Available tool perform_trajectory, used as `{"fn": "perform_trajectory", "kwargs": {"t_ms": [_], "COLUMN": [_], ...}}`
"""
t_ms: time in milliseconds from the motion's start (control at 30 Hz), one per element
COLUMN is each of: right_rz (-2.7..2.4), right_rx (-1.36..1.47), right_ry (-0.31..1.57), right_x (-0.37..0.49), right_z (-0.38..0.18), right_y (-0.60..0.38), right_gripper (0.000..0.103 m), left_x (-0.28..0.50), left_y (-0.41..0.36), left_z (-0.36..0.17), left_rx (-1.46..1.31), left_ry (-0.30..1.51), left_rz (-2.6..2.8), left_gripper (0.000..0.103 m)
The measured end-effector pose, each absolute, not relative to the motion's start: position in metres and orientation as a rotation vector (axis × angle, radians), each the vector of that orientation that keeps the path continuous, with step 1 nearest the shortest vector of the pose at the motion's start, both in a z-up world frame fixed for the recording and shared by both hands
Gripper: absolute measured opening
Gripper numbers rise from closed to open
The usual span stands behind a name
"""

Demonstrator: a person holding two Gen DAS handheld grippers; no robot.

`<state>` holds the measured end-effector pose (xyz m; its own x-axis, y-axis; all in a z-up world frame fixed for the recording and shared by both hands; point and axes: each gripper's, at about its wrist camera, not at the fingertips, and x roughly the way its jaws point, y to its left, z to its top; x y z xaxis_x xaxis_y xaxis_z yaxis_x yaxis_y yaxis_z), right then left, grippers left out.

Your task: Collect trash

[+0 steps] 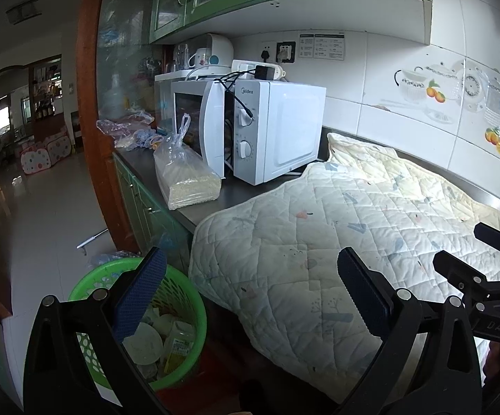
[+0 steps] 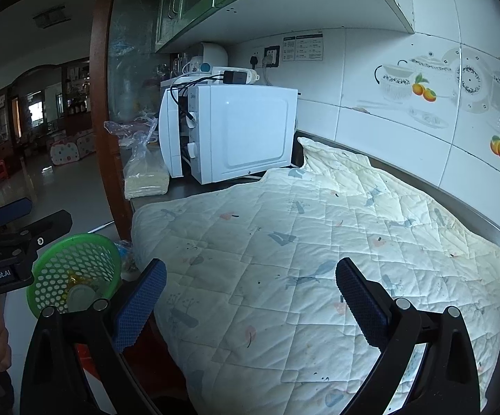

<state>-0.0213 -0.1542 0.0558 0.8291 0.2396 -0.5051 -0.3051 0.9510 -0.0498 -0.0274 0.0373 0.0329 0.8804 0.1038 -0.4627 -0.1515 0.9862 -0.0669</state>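
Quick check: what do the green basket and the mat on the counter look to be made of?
Green basket: looks like moulded plastic, glossy, with rows of punched holes in the wall. Mat: seemingly quilted fabric, matte cream with small prints; stitched diamond squares and soft creases suggest padded cloth. Counter beneath: probably brushed stainless steel, grey sheen.
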Motion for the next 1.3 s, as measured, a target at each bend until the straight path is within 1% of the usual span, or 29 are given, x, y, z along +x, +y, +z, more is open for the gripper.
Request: {"fn": "perform_trajectory", "kwargs": {"t_ms": [1300], "right_rz": [0.285], "right_rx": [-0.113], "right_ry": [0.520], "right_x": [-0.0271], "right_z": [0.0534], "right_y": [-0.1600], "right_gripper": [0.095], "left_x": [-0.0370], "left_y": [0.0335], "left_z": [0.0362], "left_rx": [-0.091], "left_ry": [0.457], "left_rz": [0.145], "left_gripper": [0.098]}}
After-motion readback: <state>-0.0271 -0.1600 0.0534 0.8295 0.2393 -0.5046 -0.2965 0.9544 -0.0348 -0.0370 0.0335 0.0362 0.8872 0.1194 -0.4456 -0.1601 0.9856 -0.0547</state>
